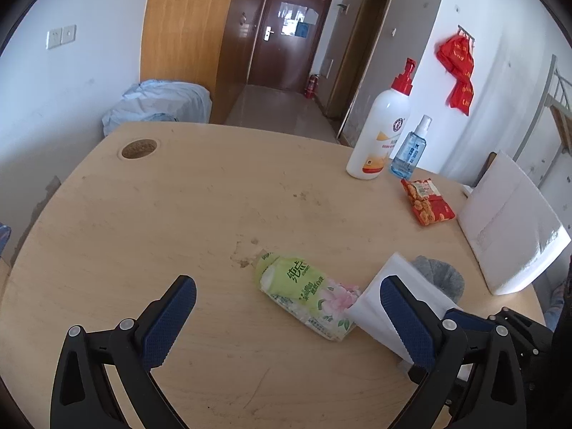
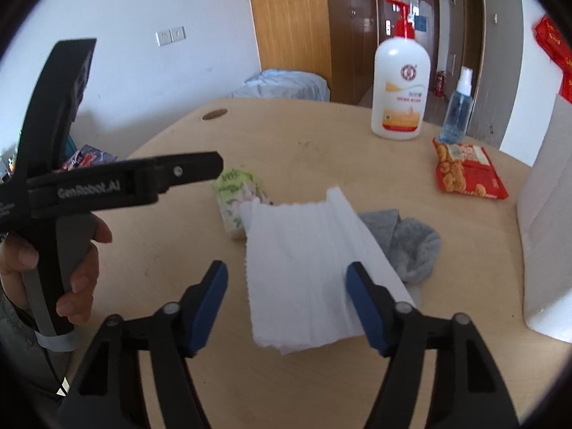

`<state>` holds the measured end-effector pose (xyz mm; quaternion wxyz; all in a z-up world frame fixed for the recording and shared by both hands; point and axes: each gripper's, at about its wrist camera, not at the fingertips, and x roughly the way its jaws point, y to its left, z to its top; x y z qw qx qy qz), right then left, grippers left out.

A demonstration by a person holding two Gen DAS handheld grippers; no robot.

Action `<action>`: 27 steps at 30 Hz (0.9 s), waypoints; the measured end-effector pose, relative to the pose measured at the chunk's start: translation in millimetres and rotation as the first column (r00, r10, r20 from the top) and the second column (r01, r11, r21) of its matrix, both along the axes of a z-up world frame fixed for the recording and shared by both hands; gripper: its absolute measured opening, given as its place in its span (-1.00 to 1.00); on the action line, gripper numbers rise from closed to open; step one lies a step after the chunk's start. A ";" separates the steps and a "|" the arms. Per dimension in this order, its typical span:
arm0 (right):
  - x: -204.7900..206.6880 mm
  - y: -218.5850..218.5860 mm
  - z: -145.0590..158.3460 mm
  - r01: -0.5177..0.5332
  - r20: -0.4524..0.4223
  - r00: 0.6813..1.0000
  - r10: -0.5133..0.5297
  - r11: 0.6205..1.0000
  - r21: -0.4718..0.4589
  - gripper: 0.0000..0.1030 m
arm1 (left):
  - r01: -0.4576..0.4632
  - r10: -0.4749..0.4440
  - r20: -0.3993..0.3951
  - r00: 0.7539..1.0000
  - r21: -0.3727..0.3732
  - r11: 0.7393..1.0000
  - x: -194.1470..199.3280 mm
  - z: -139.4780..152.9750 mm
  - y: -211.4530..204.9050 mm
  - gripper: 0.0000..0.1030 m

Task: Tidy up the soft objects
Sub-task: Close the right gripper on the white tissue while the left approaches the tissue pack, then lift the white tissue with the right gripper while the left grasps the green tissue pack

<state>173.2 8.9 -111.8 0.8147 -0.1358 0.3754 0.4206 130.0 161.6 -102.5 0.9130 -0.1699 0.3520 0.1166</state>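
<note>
- The right gripper (image 2: 286,300) has its jaws apart above the desk (image 2: 321,375), with the white folded tissue (image 2: 304,268) between them, unpinched.
- The grey sock (image 2: 411,246) lies just right of it, partly under the tissue.
- The left gripper (image 1: 286,318) is spread wide and empty; the green tissue pack (image 1: 307,293) lies just ahead.

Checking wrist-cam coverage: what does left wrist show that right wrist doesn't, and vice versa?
Left wrist only: the left gripper's own open jaws, empty, and the whole length of the green tissue pack.

Right wrist only: the right gripper straddling the white folded tissue, jaws open, and the person's hand holding the left gripper's handle.

Both: the wooden table, grey sock, red snack packet, pump bottle, spray bottle and white box.
</note>
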 end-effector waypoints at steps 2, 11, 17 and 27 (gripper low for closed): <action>2.2 1.0 -2.9 0.003 -0.009 1.000 -0.003 1.000 -0.012 0.16 | 0.004 -0.004 -0.008 1.000 -0.004 1.000 1.3 -2.4 0.7 0.99; 4.8 -3.9 -3.4 0.021 -0.025 0.999 -0.022 1.000 -0.016 -0.68 | -0.001 -0.001 -0.034 0.999 -0.043 0.999 4.5 -12.5 5.6 0.99; 3.3 -12.7 5.5 0.044 -0.004 0.999 -0.044 0.999 0.013 -0.89 | 0.010 -0.011 -0.021 1.000 -0.035 0.999 3.5 -11.2 2.9 0.99; 8.3 -35.4 16.2 0.072 -0.006 0.997 -0.072 0.994 0.083 -0.89 | -0.012 0.012 -0.054 0.998 -0.010 1.000 12.7 -15.4 -4.0 0.99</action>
